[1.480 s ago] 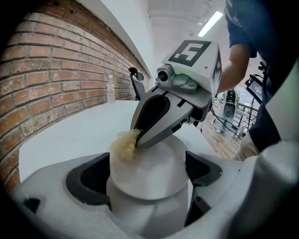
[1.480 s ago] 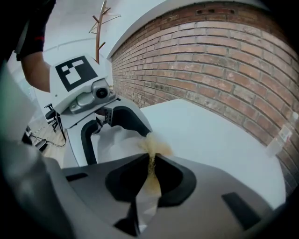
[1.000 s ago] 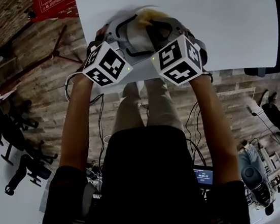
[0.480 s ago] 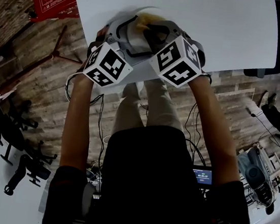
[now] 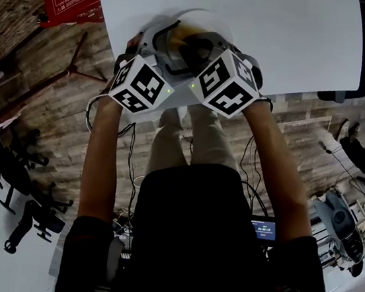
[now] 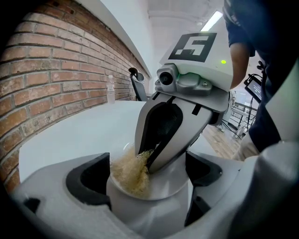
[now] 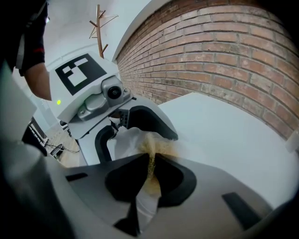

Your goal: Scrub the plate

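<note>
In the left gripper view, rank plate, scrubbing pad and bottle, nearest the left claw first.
1. White round plate, held in the left claw.
2. Tan fibrous scrubbing pad, on the plate's left.
3. Clear plastic bottle, by the far brick wall.

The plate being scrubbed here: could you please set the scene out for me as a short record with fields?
left gripper: jaws closed on the plate
plate: white, round, held at its near edge
right gripper: jaws closed on the scrubber
scrubber: beige, fibrous, pressed on the plate's inner face
table: white; the plate is near its front edge
plate resting or lifted: cannot tell
task stage: scrubbing under way
</note>
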`<state>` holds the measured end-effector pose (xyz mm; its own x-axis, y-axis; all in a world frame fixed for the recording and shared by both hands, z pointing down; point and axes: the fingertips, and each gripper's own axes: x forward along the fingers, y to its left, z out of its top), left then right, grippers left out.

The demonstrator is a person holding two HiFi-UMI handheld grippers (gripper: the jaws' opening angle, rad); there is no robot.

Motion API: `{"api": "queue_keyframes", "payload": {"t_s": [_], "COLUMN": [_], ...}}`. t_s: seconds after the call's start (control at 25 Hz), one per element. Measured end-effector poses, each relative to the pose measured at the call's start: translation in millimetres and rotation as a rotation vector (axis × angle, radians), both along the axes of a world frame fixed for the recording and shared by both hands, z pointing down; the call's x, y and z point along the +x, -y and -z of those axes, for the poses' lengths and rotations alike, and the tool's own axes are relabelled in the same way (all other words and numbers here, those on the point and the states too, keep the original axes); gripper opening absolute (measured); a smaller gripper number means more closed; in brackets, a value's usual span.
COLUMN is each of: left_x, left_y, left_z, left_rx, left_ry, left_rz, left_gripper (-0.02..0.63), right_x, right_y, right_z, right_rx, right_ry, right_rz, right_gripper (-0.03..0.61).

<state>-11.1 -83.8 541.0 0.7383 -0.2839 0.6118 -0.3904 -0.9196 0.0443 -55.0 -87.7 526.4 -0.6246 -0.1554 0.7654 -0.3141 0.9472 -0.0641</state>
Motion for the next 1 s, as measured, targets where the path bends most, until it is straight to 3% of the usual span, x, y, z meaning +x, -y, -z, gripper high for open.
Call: {"api": "queue_keyframes", "payload": {"t_s": [1.0], "left_x": [-1.6], "left_y": [-1.0], "left_z": [0.6], "left_rx": [-0.001], "left_ry": [-0.001], "left_rz": [0.0], "left_gripper": [0.482], "right_x": [-1.2], "right_y": [-8.6], "right_z": [1.1], "right_rx": [-0.004], "right_ry": [0.014], "right_rz": [0.037], "right_gripper": [0.054]}}
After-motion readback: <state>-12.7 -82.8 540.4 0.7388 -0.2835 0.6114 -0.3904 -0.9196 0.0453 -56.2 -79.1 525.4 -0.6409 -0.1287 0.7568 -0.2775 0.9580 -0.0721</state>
